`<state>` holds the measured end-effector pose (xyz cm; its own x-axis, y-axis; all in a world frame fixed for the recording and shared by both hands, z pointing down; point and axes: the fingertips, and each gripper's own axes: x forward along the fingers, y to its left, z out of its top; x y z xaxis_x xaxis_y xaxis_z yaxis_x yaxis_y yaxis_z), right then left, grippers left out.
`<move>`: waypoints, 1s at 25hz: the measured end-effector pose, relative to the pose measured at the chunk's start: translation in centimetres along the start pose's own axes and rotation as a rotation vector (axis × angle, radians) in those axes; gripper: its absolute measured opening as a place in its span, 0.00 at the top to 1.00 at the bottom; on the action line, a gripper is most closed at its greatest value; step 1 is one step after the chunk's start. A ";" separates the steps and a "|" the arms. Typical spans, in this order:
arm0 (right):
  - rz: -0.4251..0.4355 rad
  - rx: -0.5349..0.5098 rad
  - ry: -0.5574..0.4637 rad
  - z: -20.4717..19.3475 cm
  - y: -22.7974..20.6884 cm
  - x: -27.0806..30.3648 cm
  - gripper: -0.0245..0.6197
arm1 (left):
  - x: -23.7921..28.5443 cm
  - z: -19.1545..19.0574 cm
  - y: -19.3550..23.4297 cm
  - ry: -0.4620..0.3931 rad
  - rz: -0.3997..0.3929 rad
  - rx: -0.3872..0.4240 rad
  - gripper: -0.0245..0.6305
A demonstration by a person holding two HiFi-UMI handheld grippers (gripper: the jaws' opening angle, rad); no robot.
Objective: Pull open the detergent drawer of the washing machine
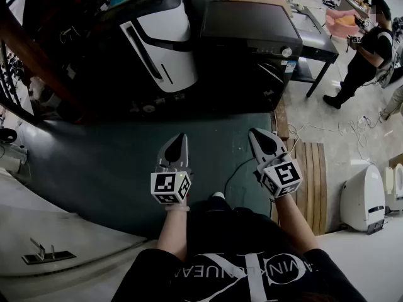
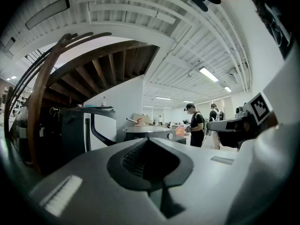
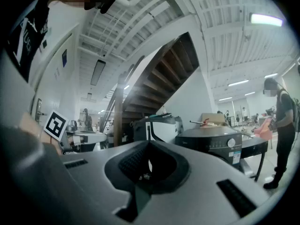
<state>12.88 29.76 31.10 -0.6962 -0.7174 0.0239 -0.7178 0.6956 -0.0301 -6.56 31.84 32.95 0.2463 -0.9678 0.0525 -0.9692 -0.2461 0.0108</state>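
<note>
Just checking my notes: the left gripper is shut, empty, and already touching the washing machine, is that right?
Not quite: the left gripper is shut and empty, but it touches nothing. The head view shows the washing machine standing well ahead of it, apart.

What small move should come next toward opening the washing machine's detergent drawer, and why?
Probably step forward, bringing the right gripper toward the washing machine: both it and the left gripper are shut, empty, and held level over the green mat, well short of the machine's front.
</note>
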 end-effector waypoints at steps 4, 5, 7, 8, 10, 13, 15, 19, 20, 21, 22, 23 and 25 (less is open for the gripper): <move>-0.004 -0.006 -0.006 0.2 -0.1 0.0 0.94 | 0.1 0.0 -0.1 0.002 -0.001 0.001 0.95; -0.004 -0.008 -0.006 0.2 -0.1 -0.1 0.94 | 0.2 -0.1 -0.2 0.003 -0.001 0.001 0.95; -0.004 -0.010 -0.005 0.1 -0.3 -0.2 0.94 | 0.3 -0.2 -0.3 0.005 -0.001 0.001 0.95; -0.004 -0.011 -0.006 0.1 -0.4 -0.3 0.94 | 0.4 -0.2 -0.5 0.005 -0.001 0.001 0.95; -0.005 -0.012 -0.005 0.1 -0.5 -0.4 0.94 | 0.6 -0.2 -0.7 0.005 -0.002 0.000 0.95; -0.003 -0.008 -0.008 0.1 -0.5 -0.5 0.94 | 0.8 -0.1 -1.0 0.008 -0.001 0.003 0.95; 0.003 -0.010 -0.007 0.0 -0.4 -0.6 0.94 | 1.1 -0.1 -1.1 0.009 -0.011 0.001 0.95; 0.005 -0.026 0.011 -0.7 -0.9 0.0 0.94 | 2.3 -0.3 -0.8 0.013 -0.024 -0.021 0.94; 0.002 -0.022 0.017 -0.9 -1.2 0.2 0.94 | 2.8 -0.4 -0.7 0.012 -0.025 -0.023 0.94; -0.002 -0.019 0.021 -1.2 -1.5 0.5 0.94 | 3.4 -0.3 -0.4 0.008 -0.027 -0.025 0.94; -0.003 -0.021 0.025 -1.4 -1.9 1.0 0.94 | 4.1 -0.3 -0.1 0.002 -0.029 -0.027 0.93; -0.004 -0.022 0.030 -1.5 -2.2 1.5 0.94 | 4.9 -0.3 0.4 -0.004 -0.031 -0.032 0.93; -0.017 -0.006 0.048 -1.8 -3.0 3.0 0.94 | 6.4 -0.5 1.4 -0.007 -0.035 -0.044 0.90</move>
<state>12.99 25.60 33.08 -0.6834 -0.7264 0.0723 -0.7293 0.6838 -0.0232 -6.36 25.29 33.78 0.2799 -0.9590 0.0443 -0.9591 -0.2774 0.0560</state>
